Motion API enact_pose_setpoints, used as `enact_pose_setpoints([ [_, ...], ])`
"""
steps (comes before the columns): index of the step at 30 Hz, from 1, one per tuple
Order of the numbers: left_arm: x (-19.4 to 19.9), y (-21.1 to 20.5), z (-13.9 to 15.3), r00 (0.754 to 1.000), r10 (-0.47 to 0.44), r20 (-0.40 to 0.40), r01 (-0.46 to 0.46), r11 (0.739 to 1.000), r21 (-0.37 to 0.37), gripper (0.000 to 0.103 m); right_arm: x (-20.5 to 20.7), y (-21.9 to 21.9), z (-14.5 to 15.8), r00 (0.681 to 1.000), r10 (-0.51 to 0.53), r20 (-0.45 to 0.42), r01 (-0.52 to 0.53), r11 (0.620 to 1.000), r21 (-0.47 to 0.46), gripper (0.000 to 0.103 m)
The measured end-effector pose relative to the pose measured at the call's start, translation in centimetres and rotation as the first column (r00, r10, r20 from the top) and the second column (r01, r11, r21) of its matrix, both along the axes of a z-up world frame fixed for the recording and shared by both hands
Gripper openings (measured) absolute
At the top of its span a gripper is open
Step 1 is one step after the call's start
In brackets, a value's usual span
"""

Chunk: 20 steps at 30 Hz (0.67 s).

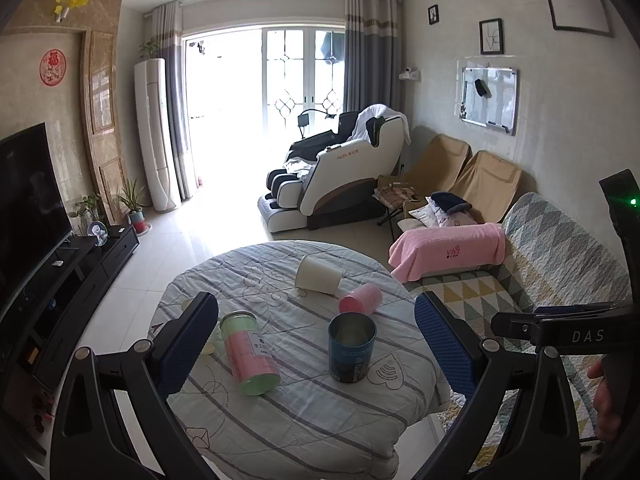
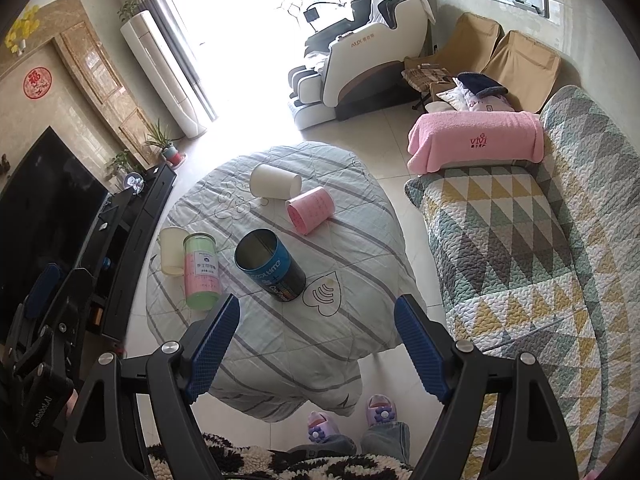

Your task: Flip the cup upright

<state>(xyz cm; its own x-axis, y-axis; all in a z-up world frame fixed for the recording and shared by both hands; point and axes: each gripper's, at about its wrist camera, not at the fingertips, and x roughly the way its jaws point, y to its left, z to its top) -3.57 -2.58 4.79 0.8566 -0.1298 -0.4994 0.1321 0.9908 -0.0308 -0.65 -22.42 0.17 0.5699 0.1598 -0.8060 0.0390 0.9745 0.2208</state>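
1. 5 vessels sit on the round quilt-covered tabletop (image 2: 280, 360). The blue tin (image 2: 269, 266) near the centre stands with its open mouth up, and the green-and-pink canister (image 2: 202, 272) at its 9 o'clock stands too.
2. 2 cups clearly lie on their sides: the pink cup (image 2: 309, 210) at 1 o'clock from the tin, and the white cup (image 2: 275, 181) beyond it at 12 o'clock. How the cream cup (image 2: 171, 251), at 9 o'clock behind the canister, rests I cannot tell.
3. The task names 1 cup; which of the lying ones it means I cannot tell.
4. The right gripper (image 2: 316, 320) hovers over the near edge at 6 o'clock, jaws apart, holding nothing. The left gripper (image 1: 316, 328) hovers likewise, jaws apart and empty.
5. Judgement: this fits an approach with some cups awaiting righting. A next move would call for reaching past the tin, closing on a cup's wall and rotating its mouth upward.
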Motion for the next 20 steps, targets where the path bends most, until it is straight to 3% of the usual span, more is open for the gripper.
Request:
enact_pose_setpoints([
  [20,0.45,0.82,0.86,1.000,-0.002,0.026,0.002,1.000,0.010,0.100,-0.23,-0.05,-0.02,1.000,-0.002,0.001,0.002,1.000,0.000,0.081],
])
